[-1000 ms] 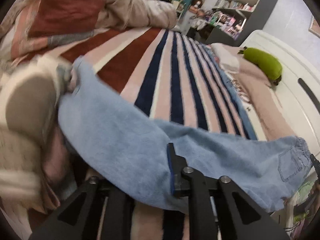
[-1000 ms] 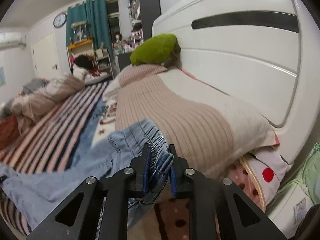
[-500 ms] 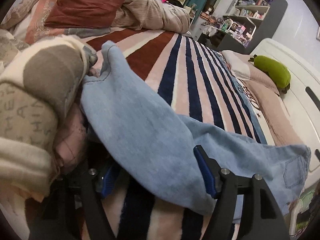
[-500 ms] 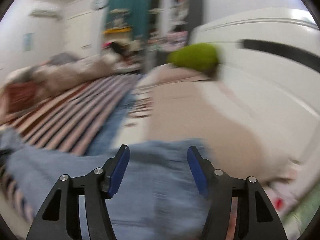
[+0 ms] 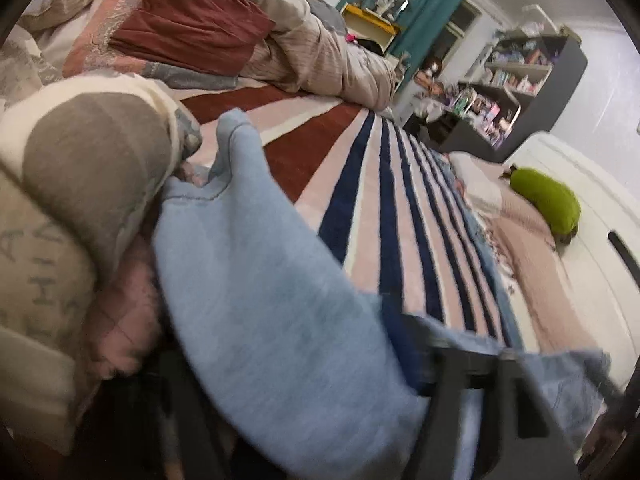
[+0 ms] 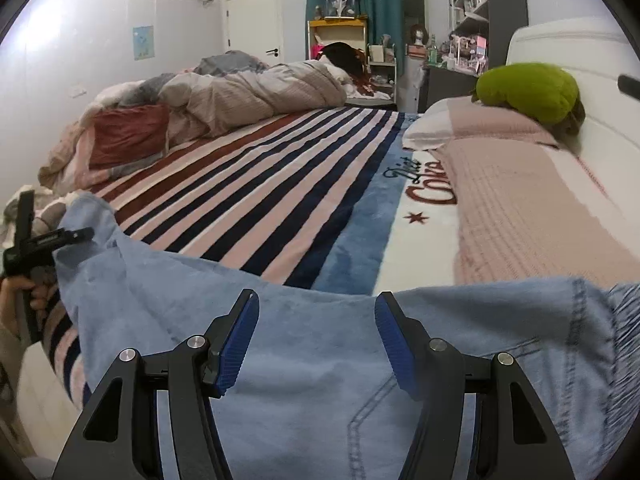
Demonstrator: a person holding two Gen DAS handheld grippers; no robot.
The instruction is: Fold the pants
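Light blue pants [image 6: 320, 360] lie across the near edge of the striped blanket [image 6: 260, 184]. Their waistband [image 6: 624, 320] is at the right and a leg hem [image 5: 236, 128] at the left. My right gripper [image 6: 316, 340] is open over the seat of the pants, and its blue pads [image 6: 240, 340] grip nothing. My left gripper [image 5: 292, 360] is blurred and its jaws are closing with the pant leg [image 5: 260, 280] draped between them. Only its right finger [image 5: 408, 344] shows; the other is hidden under the cloth. A hand holds that left gripper [image 6: 60, 236] at the hem in the right wrist view.
A crumpled duvet [image 6: 248, 88] and a red cushion [image 6: 128, 136] lie at the far side of the bed. Pink pillows [image 6: 520, 200], a green plush [image 6: 528, 92] and the white headboard [image 6: 580, 52] are on the right. Folded clothes [image 5: 80, 184] are stacked left of the leg.
My right gripper let go of the waistband, opened and swung left over the seat of the pants. My left gripper opened off the leg, and the hem now lies further up the blanket.
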